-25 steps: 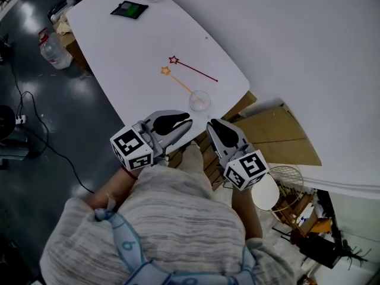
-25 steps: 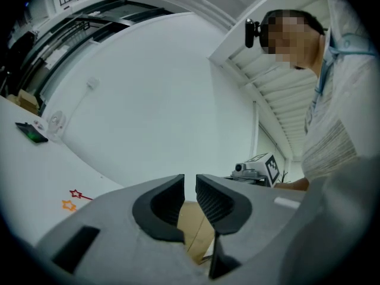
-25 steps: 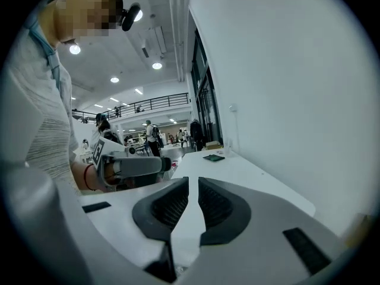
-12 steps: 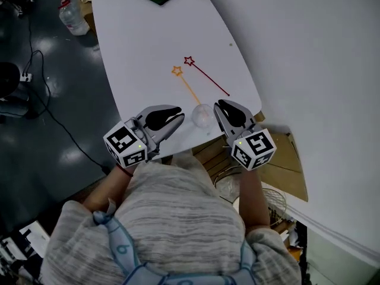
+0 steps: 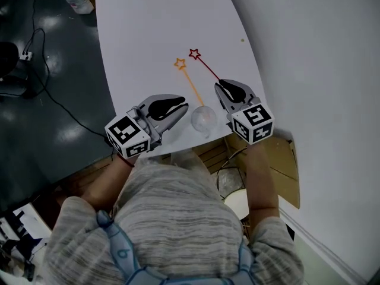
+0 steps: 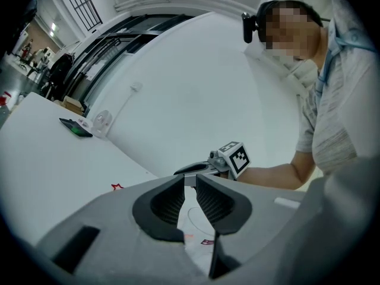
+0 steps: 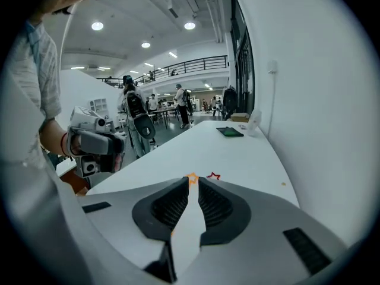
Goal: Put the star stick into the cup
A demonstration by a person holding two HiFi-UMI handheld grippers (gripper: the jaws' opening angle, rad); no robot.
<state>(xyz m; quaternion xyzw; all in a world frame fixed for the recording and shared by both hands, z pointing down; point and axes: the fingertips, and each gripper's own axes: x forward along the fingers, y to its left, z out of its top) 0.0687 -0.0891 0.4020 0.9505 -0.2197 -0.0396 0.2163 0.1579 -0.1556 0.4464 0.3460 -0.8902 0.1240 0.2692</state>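
Star sticks (image 5: 191, 85) (image 5: 205, 66) two, cup (image 5: 203, 119) one

I see two star sticks lying flat on the white table (image 5: 142, 52), neither in the cup. Orange star stick (image 5: 190, 83): thin orange rod with an outline star at the far end. Its tail points at the cup and ends at the rim; I can't tell if it touches. Red star stick (image 5: 206, 67): dark red rod with an outline star. It lies just right of the orange one and roughly parallel, stars close but apart. Cup (image 5: 203, 119): clear, upright, near the table's near edge, at the tail ends of both sticks.
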